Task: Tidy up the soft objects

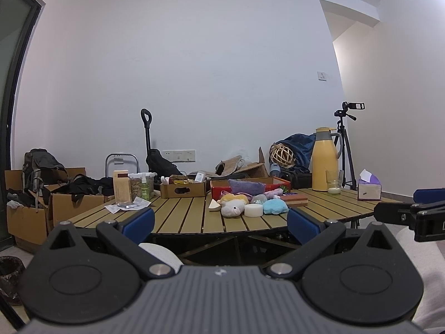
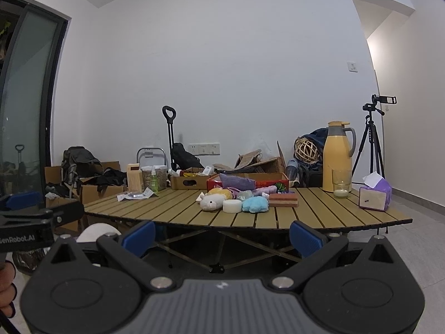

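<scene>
A cluster of soft toys (image 2: 235,199), including a white plush (image 2: 211,202) and a blue plush (image 2: 254,204), lay mid-counter before a red box (image 2: 247,182), while the left hand-held gripper (image 1: 219,222) and right hand-held gripper (image 2: 222,235), both released and empty, hovered off the near edge of the slatted counter (image 2: 319,211).

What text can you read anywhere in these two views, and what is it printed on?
"GenRobot.AI": white print on the black body of the left gripper, seen in the right wrist view; the first letter is partly cut off.
Red box: print on its front, too blurred to read.
Green spray bottle: label too small to read.
Tissue box: small dark mark, unreadable.
Nothing else is legible.
</scene>
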{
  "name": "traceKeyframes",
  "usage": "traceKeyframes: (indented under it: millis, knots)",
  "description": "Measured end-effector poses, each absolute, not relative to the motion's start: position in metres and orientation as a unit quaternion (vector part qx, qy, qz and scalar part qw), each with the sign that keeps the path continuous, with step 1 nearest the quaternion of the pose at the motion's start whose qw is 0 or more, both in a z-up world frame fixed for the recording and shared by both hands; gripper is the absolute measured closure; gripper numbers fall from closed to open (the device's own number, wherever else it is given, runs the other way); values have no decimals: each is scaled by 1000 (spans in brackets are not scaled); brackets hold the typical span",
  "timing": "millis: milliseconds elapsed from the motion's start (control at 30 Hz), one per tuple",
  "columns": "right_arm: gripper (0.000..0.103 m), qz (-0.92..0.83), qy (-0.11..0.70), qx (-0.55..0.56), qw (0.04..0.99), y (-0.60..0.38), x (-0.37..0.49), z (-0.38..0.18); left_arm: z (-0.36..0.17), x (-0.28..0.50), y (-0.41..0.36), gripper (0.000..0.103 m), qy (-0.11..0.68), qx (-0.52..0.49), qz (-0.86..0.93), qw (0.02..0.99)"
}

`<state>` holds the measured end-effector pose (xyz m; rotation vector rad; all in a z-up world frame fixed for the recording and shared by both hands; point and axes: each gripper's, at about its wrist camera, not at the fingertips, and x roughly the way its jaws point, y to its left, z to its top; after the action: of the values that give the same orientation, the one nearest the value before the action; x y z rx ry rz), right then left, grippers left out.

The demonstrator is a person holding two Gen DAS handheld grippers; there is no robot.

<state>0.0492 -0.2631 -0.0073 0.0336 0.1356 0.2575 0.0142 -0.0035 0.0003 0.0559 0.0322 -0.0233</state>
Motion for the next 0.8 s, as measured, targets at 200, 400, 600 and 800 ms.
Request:
traceKeyframes:
  millis: [200, 400, 600, 800]
  knots:
    - [0, 132, 73, 20, 988, -262, 73, -7, 4, 41, 0, 0, 22, 23, -2, 999]
    - [0, 111, 70, 18, 991, -263, 113, -4, 12, 85, 3, 0, 23, 19, 8, 1000]
    - [0, 79, 55, 11, 995, -271, 169, 1, 13, 146, 1, 0, 55, 33, -9, 998]
    - [0, 81, 66, 35, 994, -287, 252, 2, 10, 215, 1, 0, 38, 20, -1, 999]
